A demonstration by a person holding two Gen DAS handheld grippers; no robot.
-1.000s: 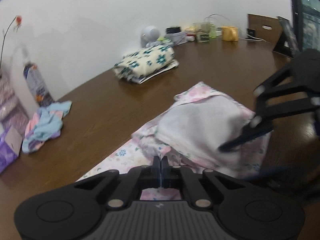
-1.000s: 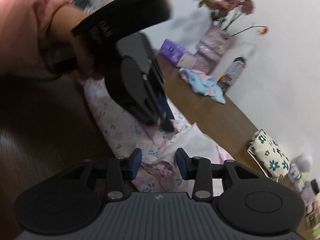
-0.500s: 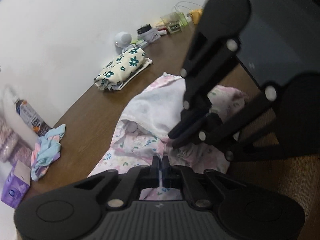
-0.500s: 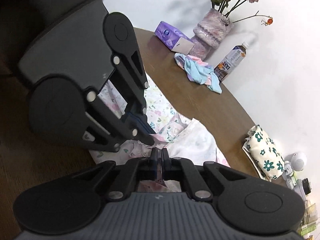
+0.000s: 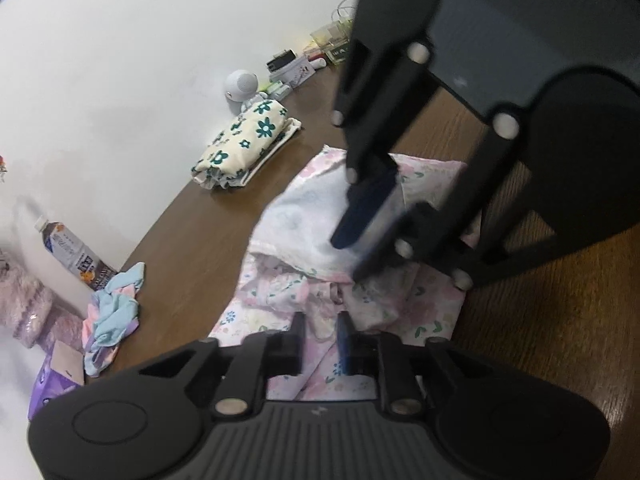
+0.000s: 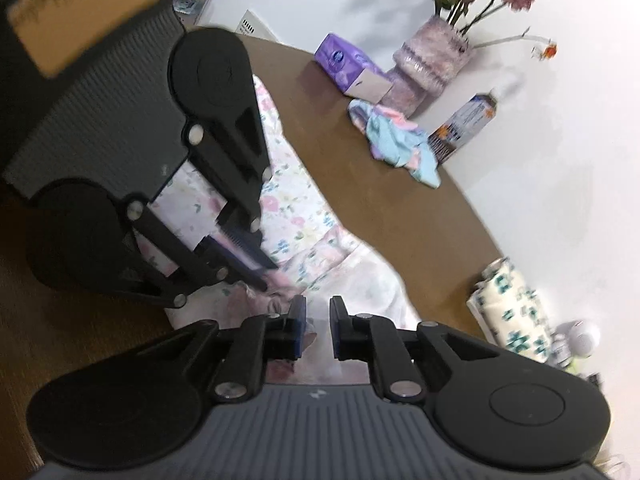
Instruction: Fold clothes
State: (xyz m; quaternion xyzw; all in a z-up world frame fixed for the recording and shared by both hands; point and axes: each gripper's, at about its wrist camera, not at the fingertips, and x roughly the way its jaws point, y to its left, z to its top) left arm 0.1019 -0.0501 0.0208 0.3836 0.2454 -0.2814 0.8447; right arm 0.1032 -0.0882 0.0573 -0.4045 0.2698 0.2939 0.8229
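A pink floral garment (image 5: 304,236) lies partly folded on the brown table (image 5: 192,248), its pale inner side turned up. It also shows in the right wrist view (image 6: 296,216). My left gripper (image 5: 320,322) is open, jaws a little apart, just over the garment's near edge. My right gripper (image 6: 318,308) is open too, over the bunched fold. Each gripper faces the other: the right one (image 5: 360,256) looms in the left wrist view, the left one (image 6: 256,268) in the right wrist view. Neither holds cloth.
A folded cream garment with teal flowers (image 5: 244,144) lies farther back. A crumpled blue-pink cloth (image 5: 112,312), a bottle (image 5: 72,252), a purple tissue box (image 6: 348,68) and a vase of flowers (image 6: 436,52) stand near the wall. Small clutter (image 5: 288,68) sits at the far end.
Both grippers were shut on the floral garment half a second ago; both have now opened and let it go. The fold lies on the garment.
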